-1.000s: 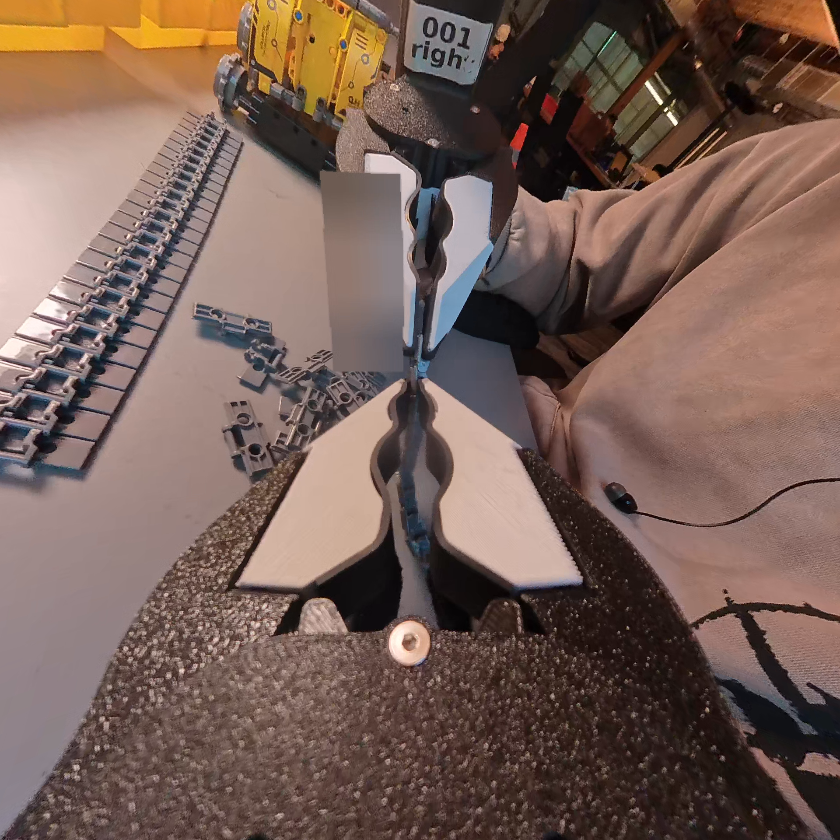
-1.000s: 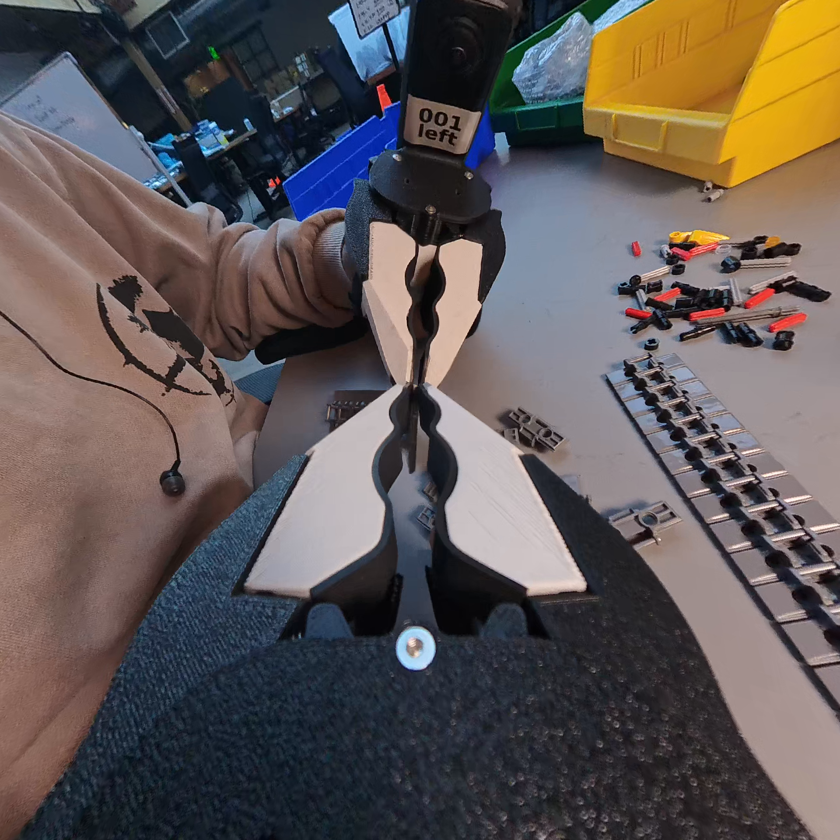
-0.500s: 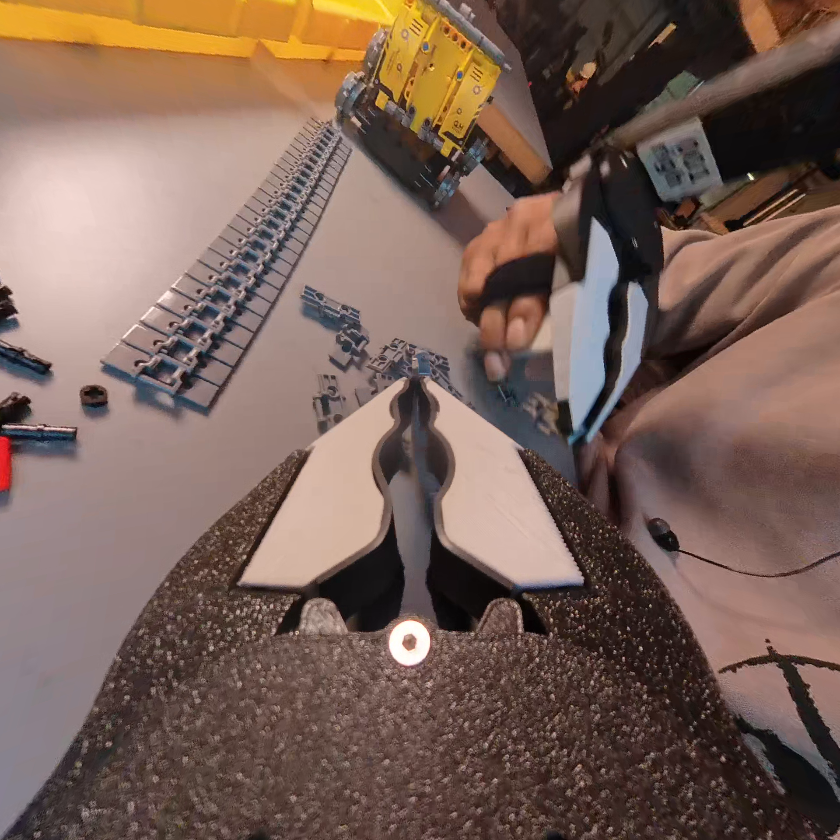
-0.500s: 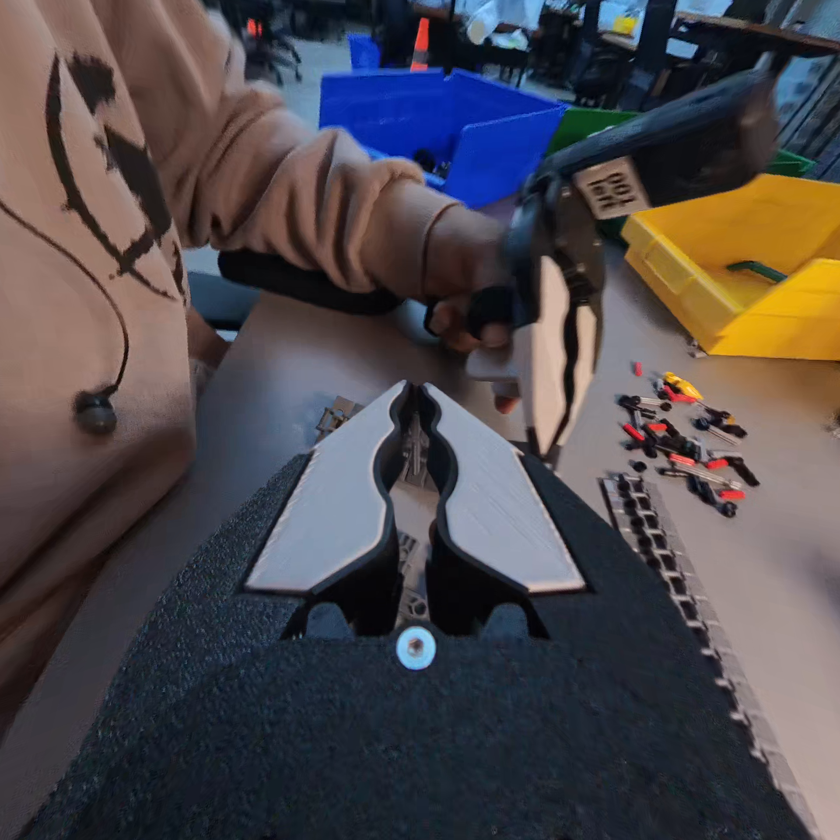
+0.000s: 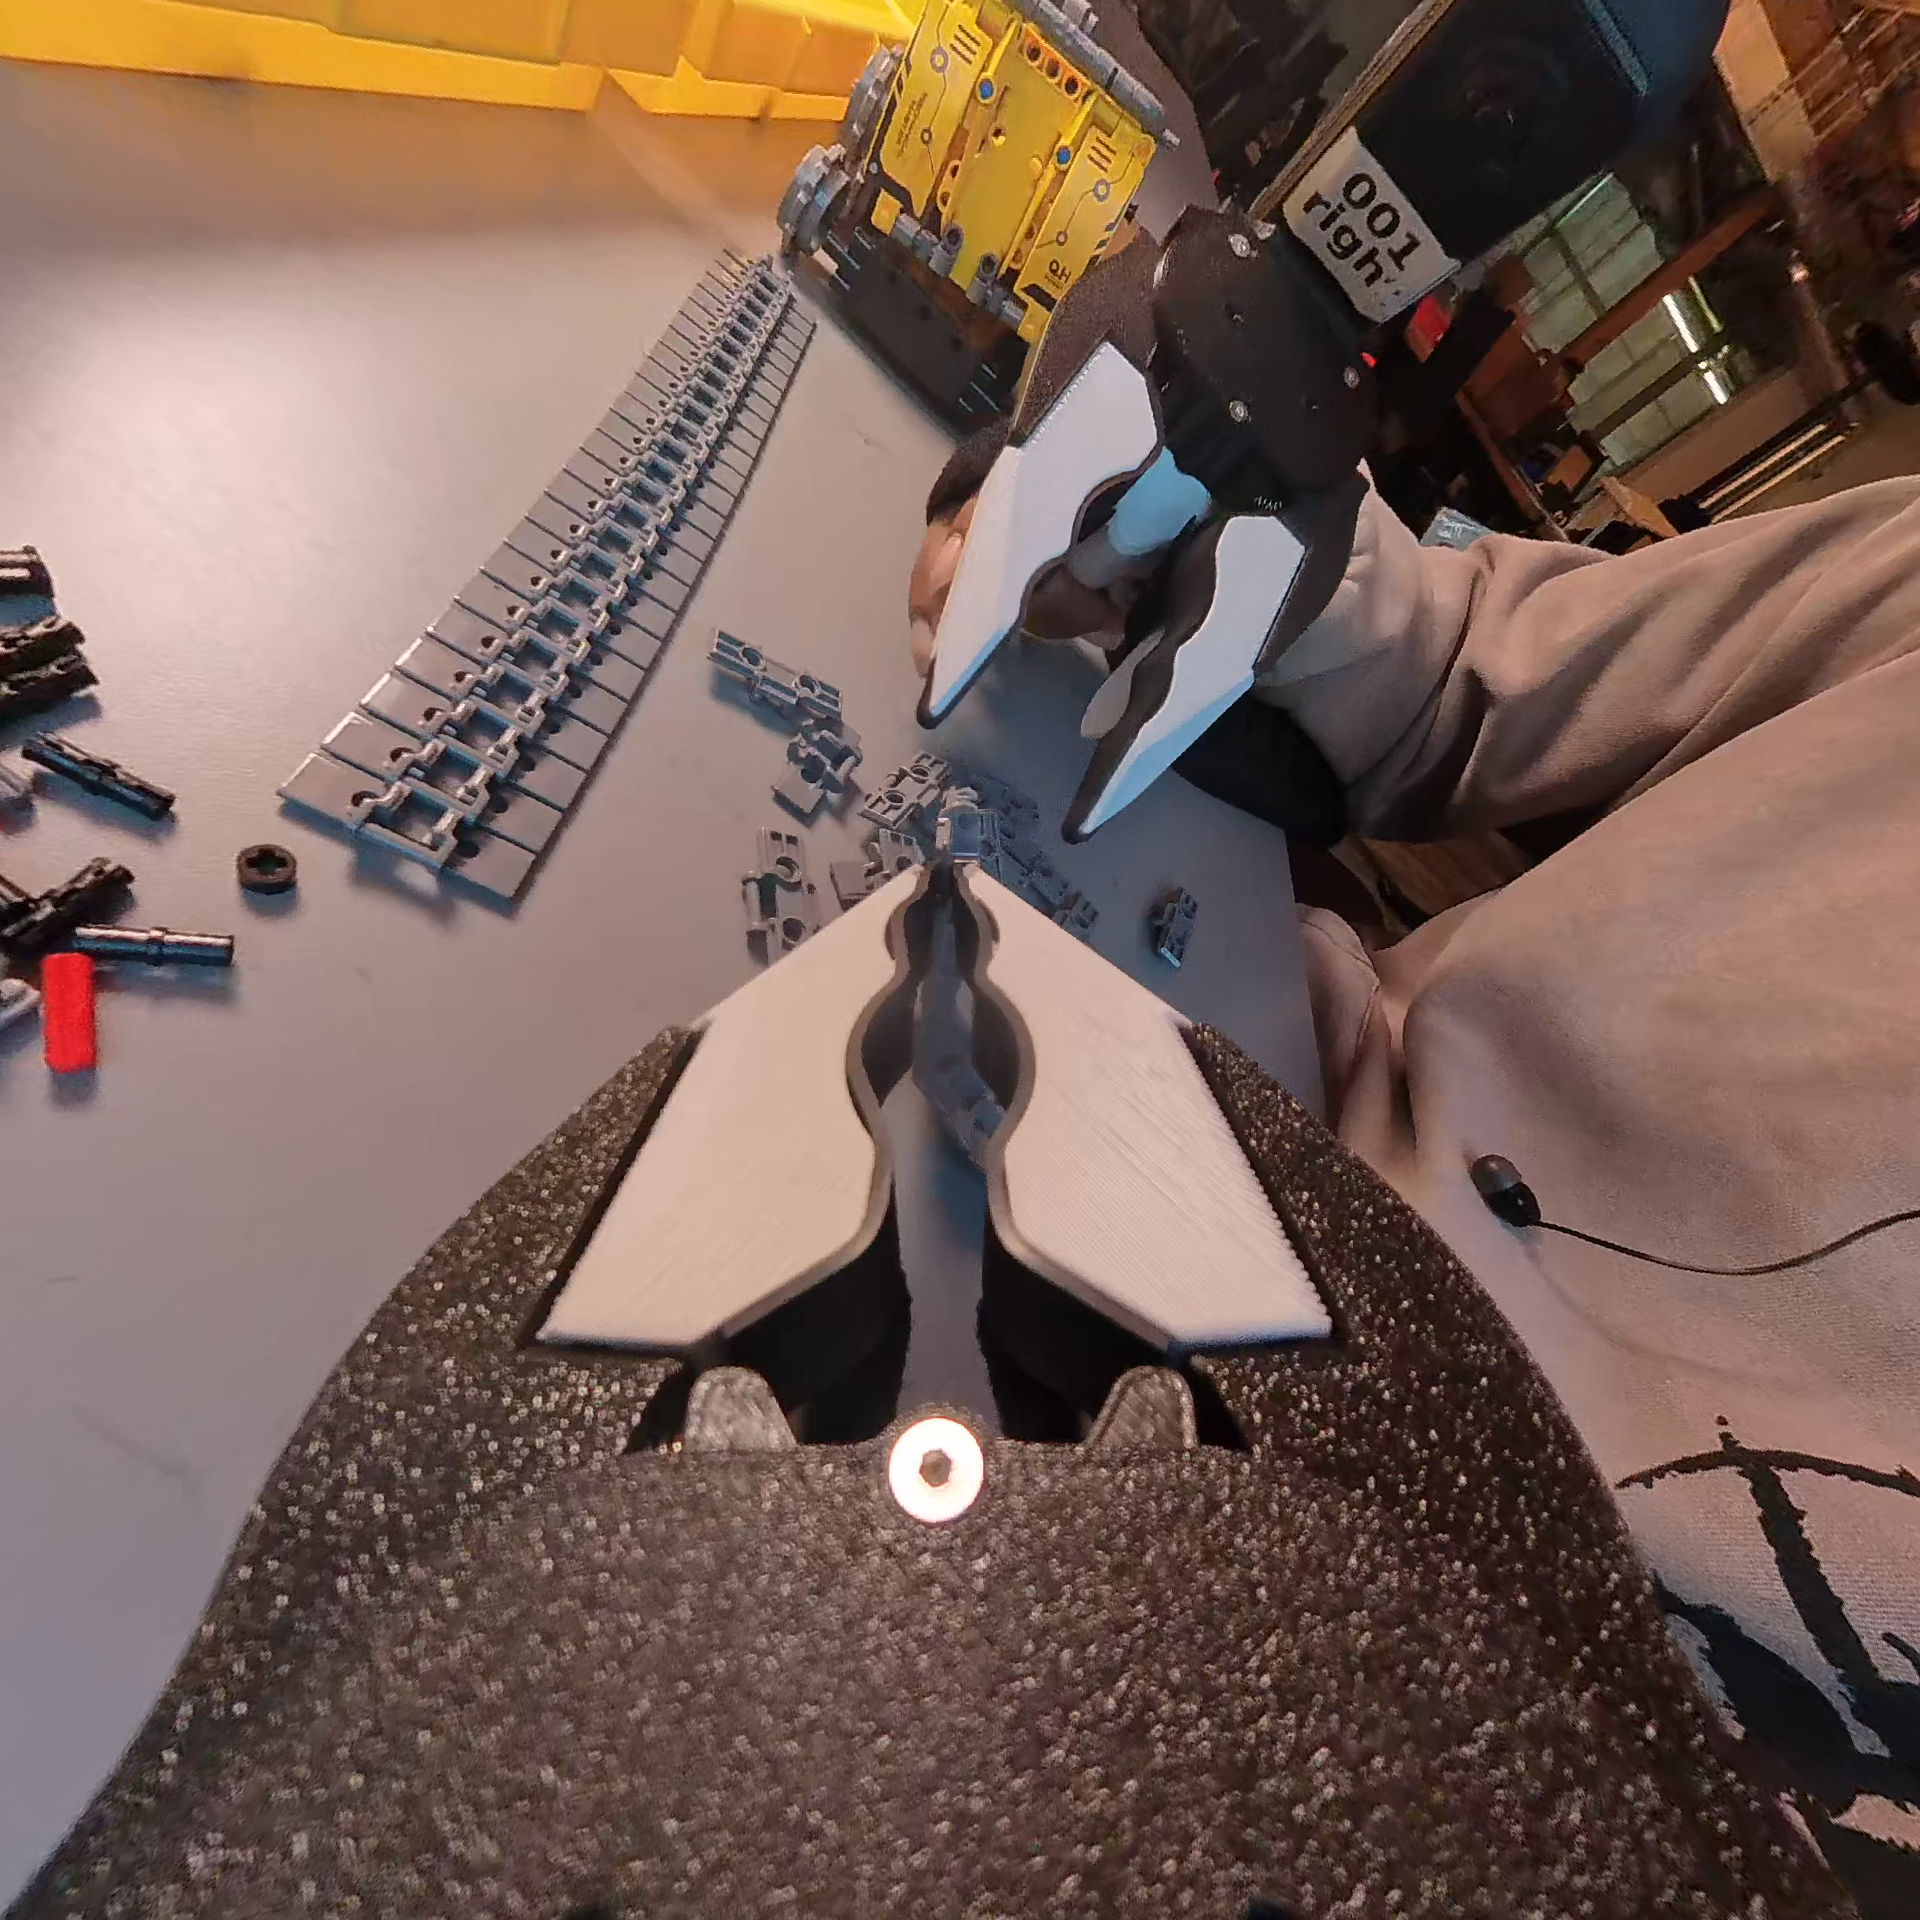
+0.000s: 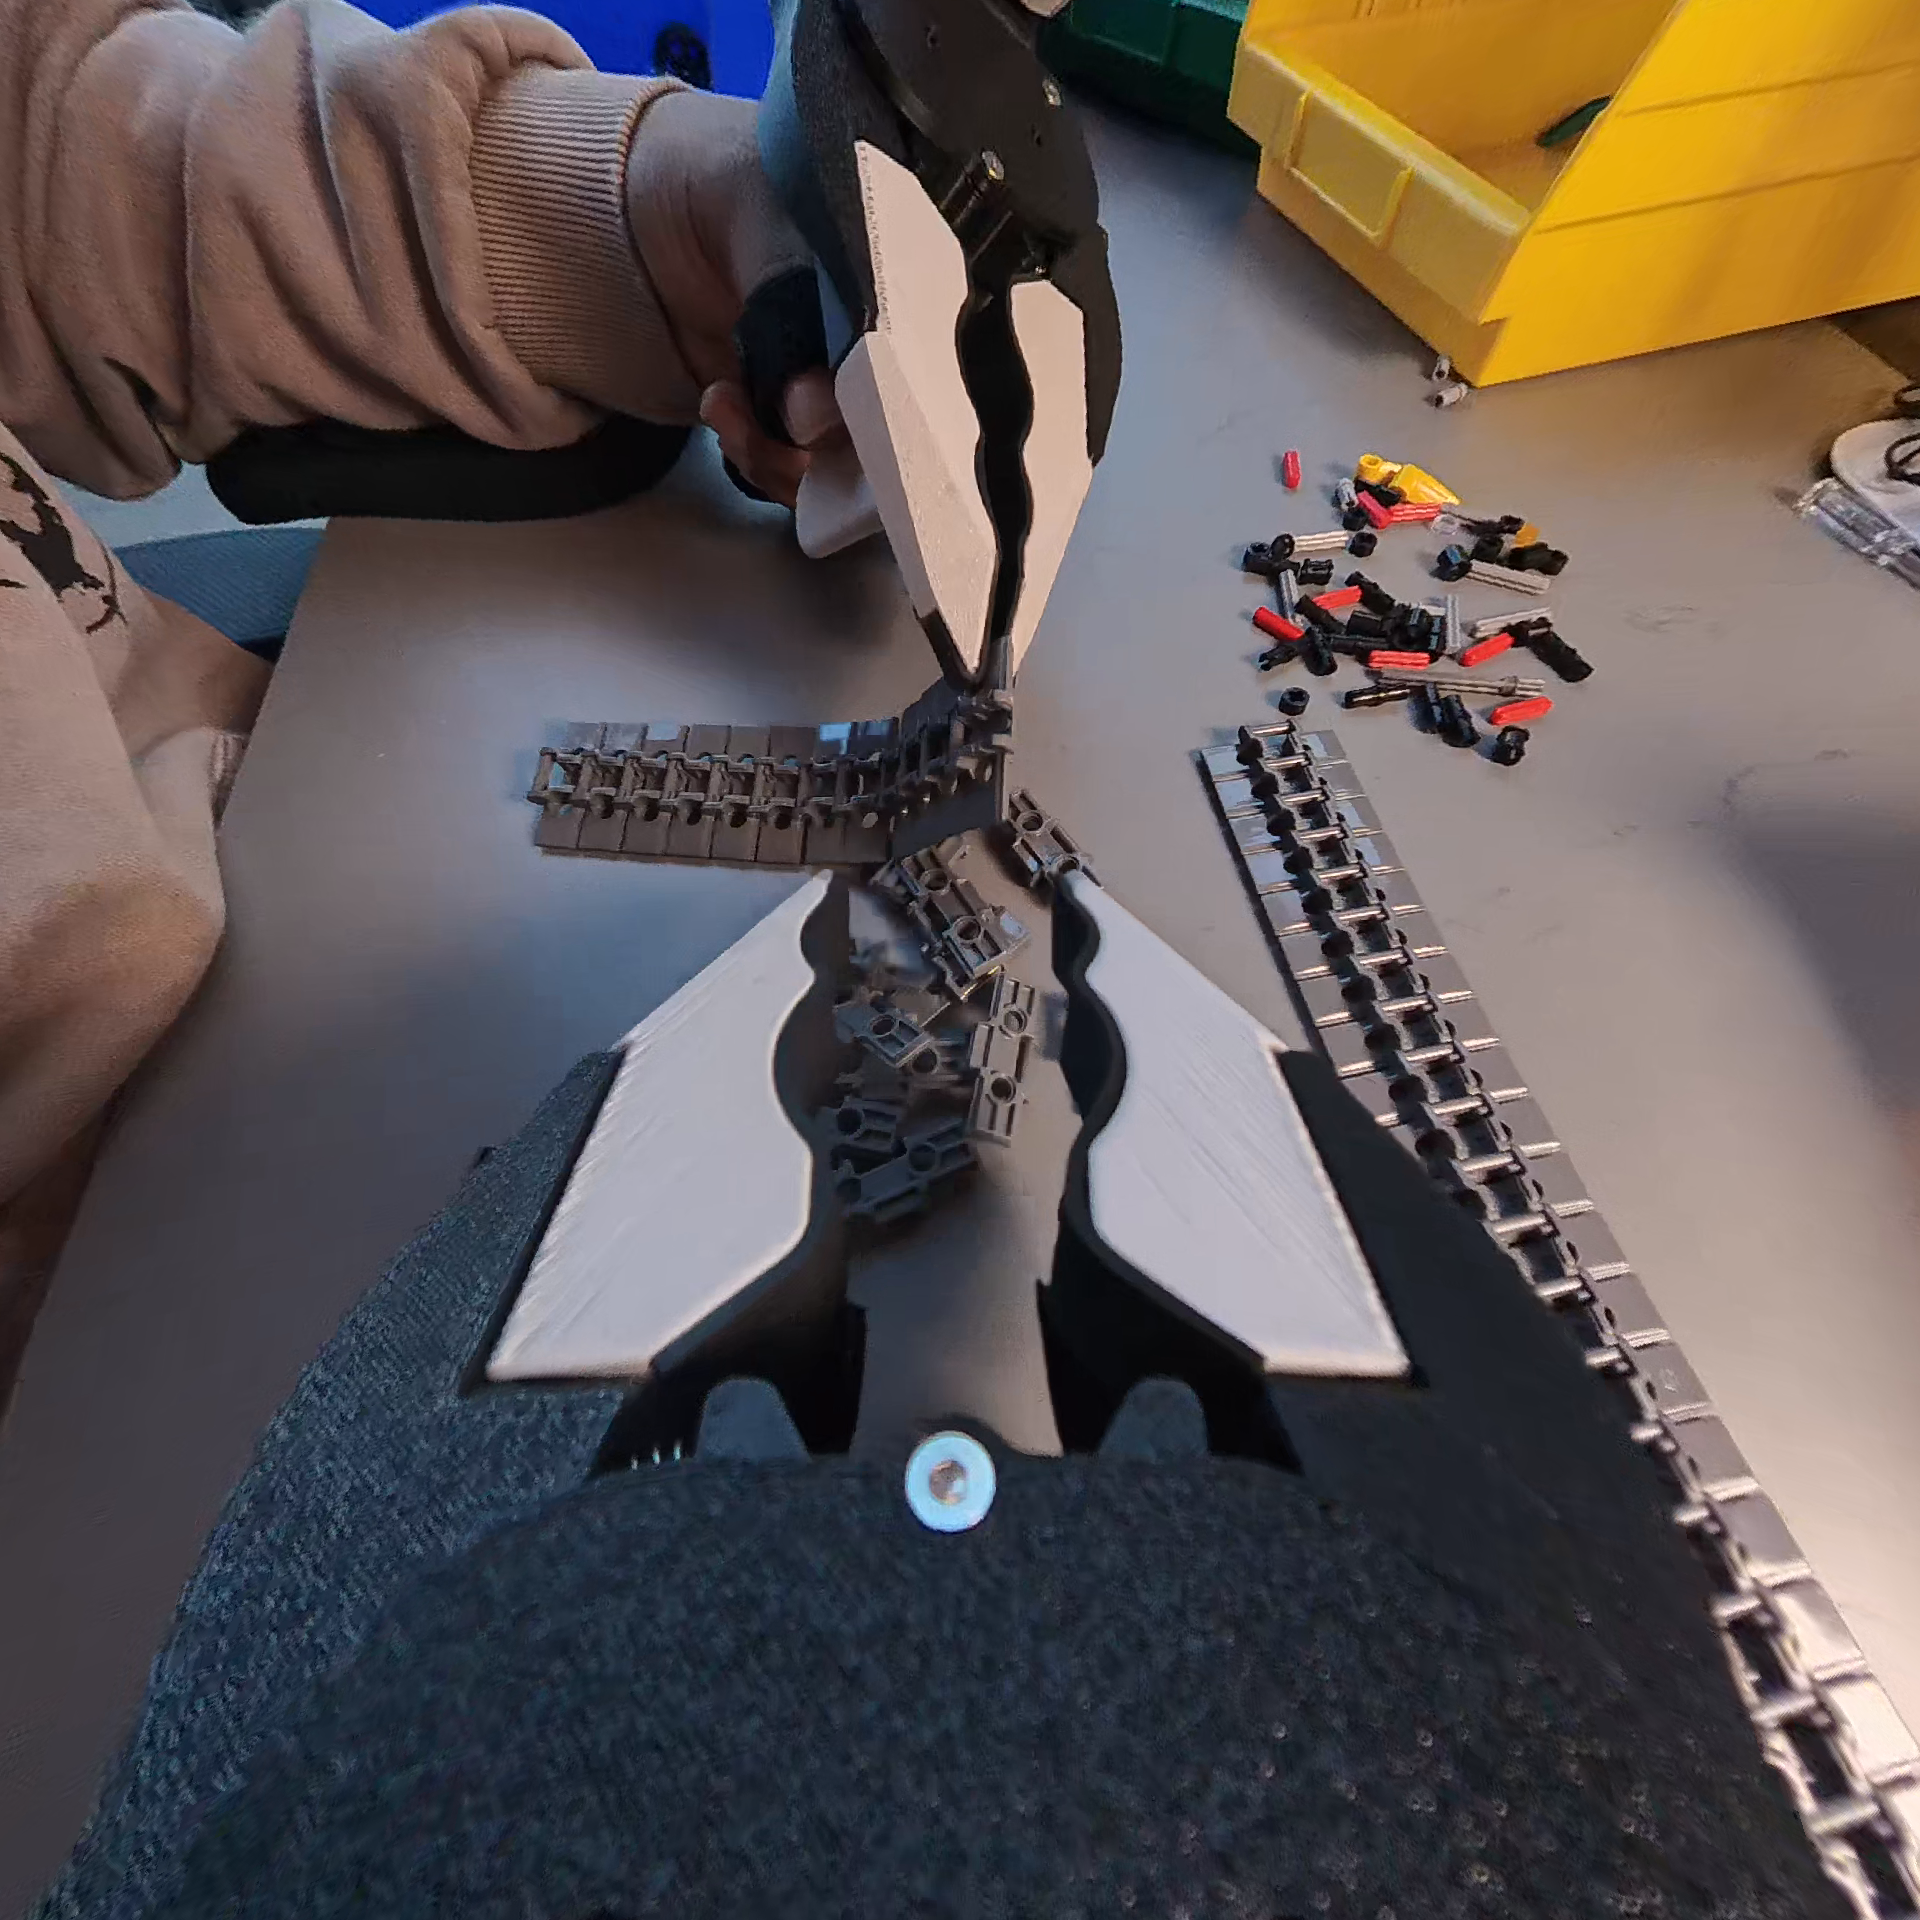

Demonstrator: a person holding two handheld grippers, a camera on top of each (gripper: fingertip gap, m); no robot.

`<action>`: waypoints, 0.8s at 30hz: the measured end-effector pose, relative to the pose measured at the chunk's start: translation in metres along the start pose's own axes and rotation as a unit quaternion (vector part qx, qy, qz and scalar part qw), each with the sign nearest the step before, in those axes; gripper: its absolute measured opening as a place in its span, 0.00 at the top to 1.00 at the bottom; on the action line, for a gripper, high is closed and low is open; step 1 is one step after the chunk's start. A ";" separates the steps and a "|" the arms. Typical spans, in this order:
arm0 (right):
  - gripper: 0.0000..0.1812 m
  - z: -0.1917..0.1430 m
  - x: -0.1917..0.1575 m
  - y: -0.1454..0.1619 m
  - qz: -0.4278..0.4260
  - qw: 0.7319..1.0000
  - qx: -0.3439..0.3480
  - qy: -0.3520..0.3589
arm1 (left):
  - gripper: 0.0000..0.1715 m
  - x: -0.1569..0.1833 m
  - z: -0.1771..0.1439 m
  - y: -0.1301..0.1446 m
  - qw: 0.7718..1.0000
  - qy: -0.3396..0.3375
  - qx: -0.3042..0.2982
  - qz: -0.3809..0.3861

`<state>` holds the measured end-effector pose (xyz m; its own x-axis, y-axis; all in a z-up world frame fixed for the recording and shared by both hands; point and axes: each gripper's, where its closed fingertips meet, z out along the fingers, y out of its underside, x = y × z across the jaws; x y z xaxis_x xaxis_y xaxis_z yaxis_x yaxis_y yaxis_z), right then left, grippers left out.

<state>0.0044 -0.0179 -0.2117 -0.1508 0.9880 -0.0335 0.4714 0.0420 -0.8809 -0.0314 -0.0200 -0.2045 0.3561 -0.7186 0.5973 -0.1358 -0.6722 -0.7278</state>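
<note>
My left gripper (image 5: 951,888) is shut on the end link of a short grey track chain (image 5: 961,831). In the right wrist view the left gripper (image 6: 982,675) holds that end a little above the table, while the rest of the short track chain (image 6: 717,795) lies flat to the left. My right gripper (image 6: 948,883) is open and empty, over a pile of loose grey track links (image 6: 935,1039). In the left wrist view the right gripper (image 5: 997,774) hangs with its jaws apart just beyond the left one's tips, above the loose links (image 5: 894,800).
A long assembled grey track (image 6: 1455,1039) lies to the right and shows in the left wrist view (image 5: 582,623). Black, red and grey pins (image 6: 1403,603) are scattered beyond it. Yellow bins (image 6: 1558,156) and a yellow model vehicle (image 5: 987,156) stand at the back. A person's sleeve (image 6: 312,260) fills the left side. The yellow model vehicle (image 5: 987,156) lies around 25 cm away from my right fingertips.
Both grippers were shut tip to tip a second ago. The right gripper has opened, let go and drawn back over the loose links. The left one still grips the chain end.
</note>
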 end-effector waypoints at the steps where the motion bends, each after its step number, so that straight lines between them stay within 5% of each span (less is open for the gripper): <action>1: 0.80 -0.004 -0.005 -0.002 -0.005 1.000 0.001 -0.016 | 0.99 0.001 -0.001 0.000 1.000 0.003 0.000 0.000; 5: 0.73 -0.020 -0.045 0.015 -0.046 0.990 -0.073 -0.115 | 0.99 0.000 -0.005 0.000 1.000 0.006 -0.004 0.004; 12: 0.65 -0.023 -0.079 0.066 -0.149 0.948 -0.258 -0.113 | 0.98 -0.011 -0.010 -0.003 1.000 -0.002 0.006 -0.017; 16: 0.80 -0.015 -0.041 0.051 -0.177 0.960 -0.214 -0.026 | 0.98 -0.005 -0.009 -0.004 1.000 0.012 0.007 -0.017; 19: 0.82 -0.012 0.000 0.042 -0.168 0.967 -0.183 0.062 | 0.98 0.000 -0.005 -0.001 1.000 0.018 0.000 -0.010; 24: 0.81 -0.011 0.000 0.012 -0.117 0.989 -0.079 0.039 | 0.98 0.006 -0.002 0.003 1.000 0.019 -0.016 0.003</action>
<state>0.0199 -0.0154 -0.2173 -0.2077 0.9566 0.2046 0.5621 0.2879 -0.7754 -0.0319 -0.0267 -0.2028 0.3201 -0.7279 0.6064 -0.1669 -0.6734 -0.7202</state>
